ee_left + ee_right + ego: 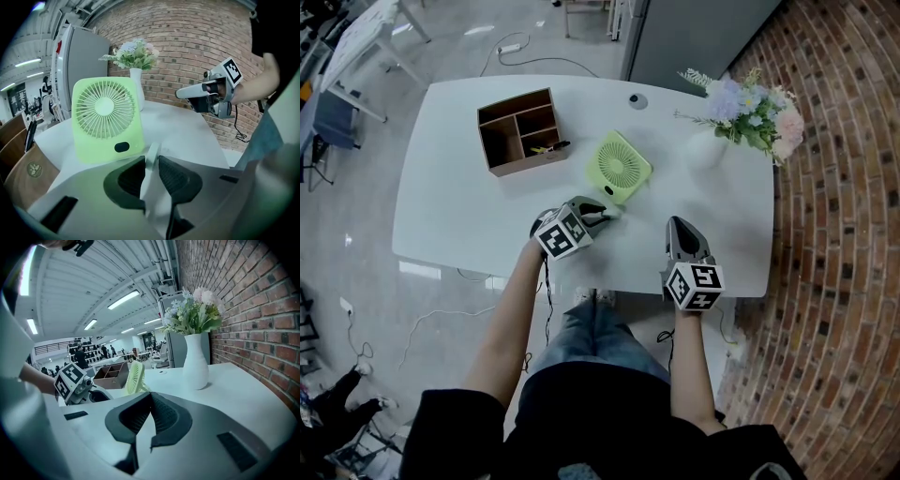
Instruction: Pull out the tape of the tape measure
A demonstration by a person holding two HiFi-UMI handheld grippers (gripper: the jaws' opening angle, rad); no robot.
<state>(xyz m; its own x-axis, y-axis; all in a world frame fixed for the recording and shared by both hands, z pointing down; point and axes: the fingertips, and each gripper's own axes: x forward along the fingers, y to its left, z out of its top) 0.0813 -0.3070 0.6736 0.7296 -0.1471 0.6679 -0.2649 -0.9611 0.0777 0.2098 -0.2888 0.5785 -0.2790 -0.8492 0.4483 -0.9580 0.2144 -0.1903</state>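
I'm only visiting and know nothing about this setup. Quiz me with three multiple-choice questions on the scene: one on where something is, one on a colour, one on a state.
1. Where is the fan?
A. between the box and the vase
B. inside the box
C. on the floor

2. What colour is the fan?
A. red
B. green
C. black

3. How do the right gripper's jaws stand?
A. wide apart
B. closed on the vase
C. together, empty

Answers:
1 A: it stands on the table between them.
2 B: its grille and case are light green.
3 C: its own view shows them meeting with nothing between.
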